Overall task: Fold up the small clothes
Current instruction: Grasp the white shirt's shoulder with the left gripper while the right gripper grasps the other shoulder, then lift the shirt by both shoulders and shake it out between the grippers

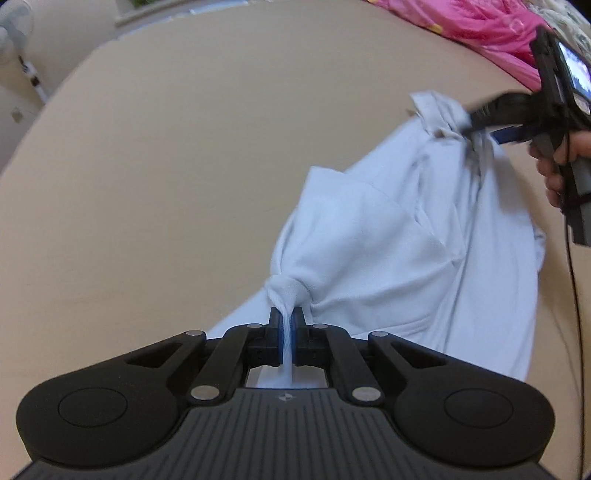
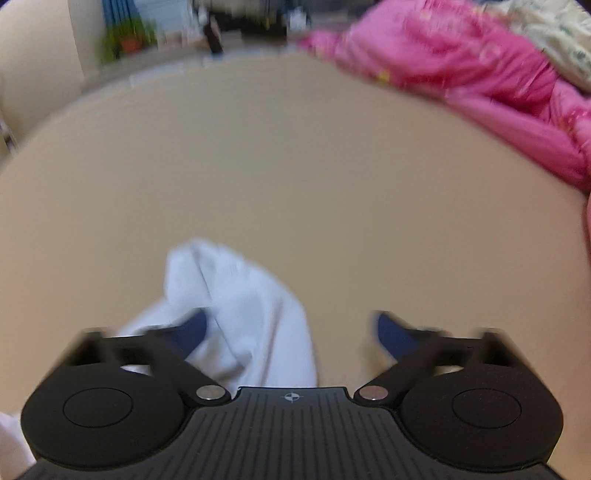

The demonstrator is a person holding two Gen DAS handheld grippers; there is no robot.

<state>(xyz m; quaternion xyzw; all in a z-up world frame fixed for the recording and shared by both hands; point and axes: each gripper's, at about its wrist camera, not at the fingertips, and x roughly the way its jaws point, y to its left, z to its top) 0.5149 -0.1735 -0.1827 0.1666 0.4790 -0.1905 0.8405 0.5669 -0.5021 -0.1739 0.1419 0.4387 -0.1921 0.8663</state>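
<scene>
A small pale white garment point(image 1: 388, 240) lies bunched on the beige bed sheet point(image 1: 166, 166). My left gripper point(image 1: 287, 314) is shut on a twisted corner of it, the fabric pinched between the blue pads. In the left wrist view my right gripper point(image 1: 476, 122), held by a hand point(image 1: 554, 166), sits at the garment's far corner, blurred. The right wrist view shows the right gripper point(image 2: 290, 321) with its jaws wide apart. A fold of the garment point(image 2: 236, 295) lies between them against the left finger point(image 2: 192, 332), and the right finger is clear of it.
A crumpled pink blanket point(image 1: 480, 26) lies at the far right of the bed point(image 2: 461, 66), with a pale patterned cloth point(image 2: 554, 33) behind it. A white fan point(image 1: 14, 26) stands off the bed at far left. A thin black cable point(image 1: 576, 314) hangs from the right gripper.
</scene>
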